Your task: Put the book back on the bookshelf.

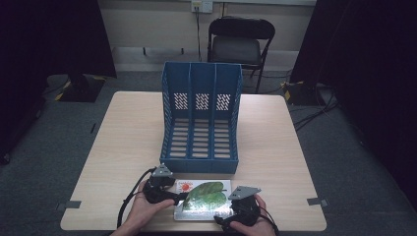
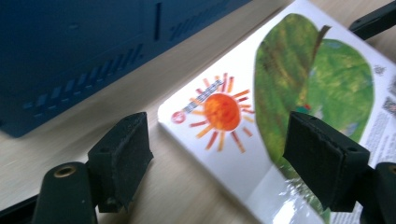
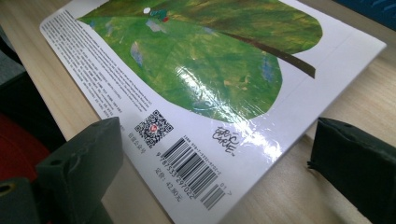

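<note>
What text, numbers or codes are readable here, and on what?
"9787533297022", under the barcode on the book.
"01 >", beside the barcode's add-on bars.
"42.80", in the price line below; its characters are too small to read.
Handwritten signature: stylised, not surely readable.
QR code: a code, no words.
Column of small print: too small.

Black grippers (image 1: 184, 195), grey three-cornered plates, black cables

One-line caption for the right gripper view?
Open right gripper straddles the barcode corner of a leaf-covered book lying on the table.
</note>
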The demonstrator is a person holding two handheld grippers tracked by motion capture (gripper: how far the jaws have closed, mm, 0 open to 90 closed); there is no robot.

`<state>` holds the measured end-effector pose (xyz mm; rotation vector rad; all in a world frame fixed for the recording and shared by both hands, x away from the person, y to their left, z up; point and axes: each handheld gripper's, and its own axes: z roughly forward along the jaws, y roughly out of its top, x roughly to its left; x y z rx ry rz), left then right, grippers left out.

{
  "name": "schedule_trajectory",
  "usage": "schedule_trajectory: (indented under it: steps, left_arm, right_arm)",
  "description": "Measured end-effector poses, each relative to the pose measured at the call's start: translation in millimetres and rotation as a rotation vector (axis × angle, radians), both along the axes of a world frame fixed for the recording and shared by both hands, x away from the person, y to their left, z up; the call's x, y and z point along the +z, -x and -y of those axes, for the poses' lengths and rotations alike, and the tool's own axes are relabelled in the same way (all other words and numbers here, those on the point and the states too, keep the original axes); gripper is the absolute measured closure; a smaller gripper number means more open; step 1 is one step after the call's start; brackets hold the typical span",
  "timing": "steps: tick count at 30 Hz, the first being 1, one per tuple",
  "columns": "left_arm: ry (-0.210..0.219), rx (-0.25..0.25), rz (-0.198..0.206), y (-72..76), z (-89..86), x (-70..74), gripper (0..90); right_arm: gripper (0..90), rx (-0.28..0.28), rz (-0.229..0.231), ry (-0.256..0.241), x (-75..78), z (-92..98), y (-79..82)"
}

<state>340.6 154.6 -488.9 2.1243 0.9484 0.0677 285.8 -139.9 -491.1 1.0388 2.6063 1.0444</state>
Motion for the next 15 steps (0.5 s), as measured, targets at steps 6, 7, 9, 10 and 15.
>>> schedule_trajectory:
  steps: [6,7,9,10,15]
  left_arm:
    - [0.042,0.017,-0.022,-2.1,1.7,-1.9,19.3]
    - [0.059,0.019,-0.024,-2.8,1.6,-2.6,19.4]
    - [0.067,0.038,-0.037,-2.6,2.1,-2.2,18.6]
    - [0.067,0.038,-0.037,-2.6,2.1,-2.2,17.9]
    - [0.083,0.049,-0.037,-4.6,0.6,-0.2,19.1]
  right_arm:
    - [0.2,-0.002,0.002,0.002,-0.5,-0.7,0.0]
    - [0.0,0.000,0.003,0.002,-0.7,-1.3,0.4]
    - [0.0,0.000,0.005,0.004,-0.7,-1.5,0.6]
    - [0.0,0.000,0.005,0.004,-0.7,-1.5,0.6]
    - [0.0,0.006,0.012,0.010,-1.3,-2.5,1.2]
